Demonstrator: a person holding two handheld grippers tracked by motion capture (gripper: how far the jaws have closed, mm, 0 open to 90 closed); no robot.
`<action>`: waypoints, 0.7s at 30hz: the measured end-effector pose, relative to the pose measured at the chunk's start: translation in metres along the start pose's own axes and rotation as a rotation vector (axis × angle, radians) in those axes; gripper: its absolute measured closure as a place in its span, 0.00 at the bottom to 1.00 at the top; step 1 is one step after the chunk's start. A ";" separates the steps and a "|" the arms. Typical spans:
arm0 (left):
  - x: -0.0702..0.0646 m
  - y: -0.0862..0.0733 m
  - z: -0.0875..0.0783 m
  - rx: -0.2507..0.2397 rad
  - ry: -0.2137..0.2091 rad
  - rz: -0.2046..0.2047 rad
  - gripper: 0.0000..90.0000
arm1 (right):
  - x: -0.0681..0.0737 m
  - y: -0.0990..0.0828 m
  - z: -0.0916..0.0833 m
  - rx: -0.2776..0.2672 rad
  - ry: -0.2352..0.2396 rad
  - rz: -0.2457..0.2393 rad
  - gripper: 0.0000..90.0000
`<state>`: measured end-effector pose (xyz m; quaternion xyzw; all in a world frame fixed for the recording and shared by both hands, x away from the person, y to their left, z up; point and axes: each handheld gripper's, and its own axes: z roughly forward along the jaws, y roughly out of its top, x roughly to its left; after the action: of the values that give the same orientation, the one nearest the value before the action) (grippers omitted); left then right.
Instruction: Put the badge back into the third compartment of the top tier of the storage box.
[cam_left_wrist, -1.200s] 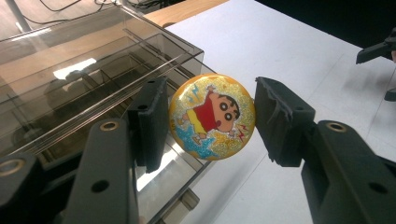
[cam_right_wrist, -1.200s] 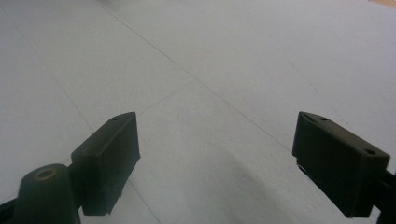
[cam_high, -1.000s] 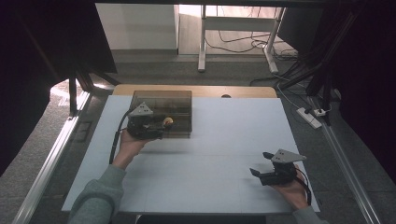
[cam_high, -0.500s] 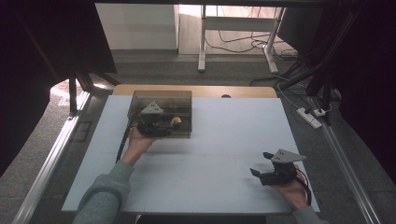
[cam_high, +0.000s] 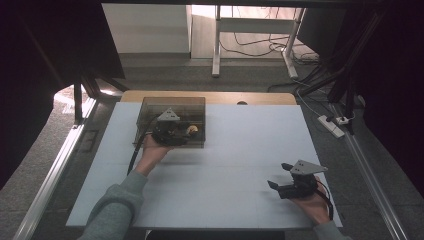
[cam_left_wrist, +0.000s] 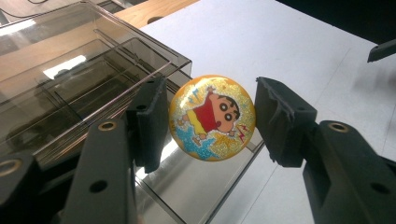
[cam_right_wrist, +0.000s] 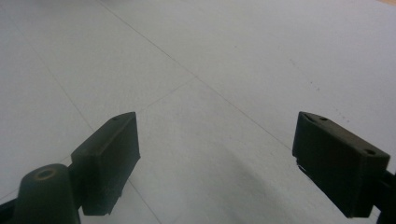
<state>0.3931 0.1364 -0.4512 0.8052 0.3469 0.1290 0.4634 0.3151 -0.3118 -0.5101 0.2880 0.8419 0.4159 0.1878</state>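
A person sits at a white worktop (cam_high: 225, 165) with a two-jaw gripper in each hand. In the high view the left gripper (cam_high: 172, 131), topped by a grey three-cornered plate, is held over the near part of a smoky transparent plastic box (cam_high: 172, 107) that stands on the far left part of the worktop, in front of a strip of bare wood at the far edge; the person's left hand (cam_high: 152, 150) is just at the box's near wall, with a grey-green sleeve (cam_high: 117, 205) trailing back toward the bottom edge. In the left gripper view the round glittery yellow badge with a cartoon boy in a red shirt (cam_left_wrist: 212, 117) sits between the two black jaws, above the corner of the box, whose interior is split by clear dividers into several compartments. The left-hand jaw is at or very near the badge's edge, while a visible gap separates the badge from the right-hand jaw, so the jaws stand apart and I cannot tell whether they actually grip it. The right gripper (cam_high: 285, 181) rests low over the near right part of the worktop, well apart from the box, in the person's right hand (cam_high: 312, 205). In the right gripper view its jaws are spread wide with bare white surface between them.
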 end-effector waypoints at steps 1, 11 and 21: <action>0.000 0.000 0.001 -0.002 0.002 -0.005 0.50 | 0.000 0.000 0.000 0.000 0.000 0.000 0.16; 0.000 0.001 -0.003 -0.002 0.010 -0.021 0.33 | 0.000 0.000 0.000 0.001 0.000 -0.003 0.16; -0.006 -0.001 -0.007 0.012 -0.005 -0.022 0.31 | 0.000 0.000 -0.001 -0.003 0.000 -0.001 0.16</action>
<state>0.3842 0.1376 -0.4476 0.8043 0.3552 0.1198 0.4610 0.3143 -0.3122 -0.5095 0.2873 0.8415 0.4170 0.1882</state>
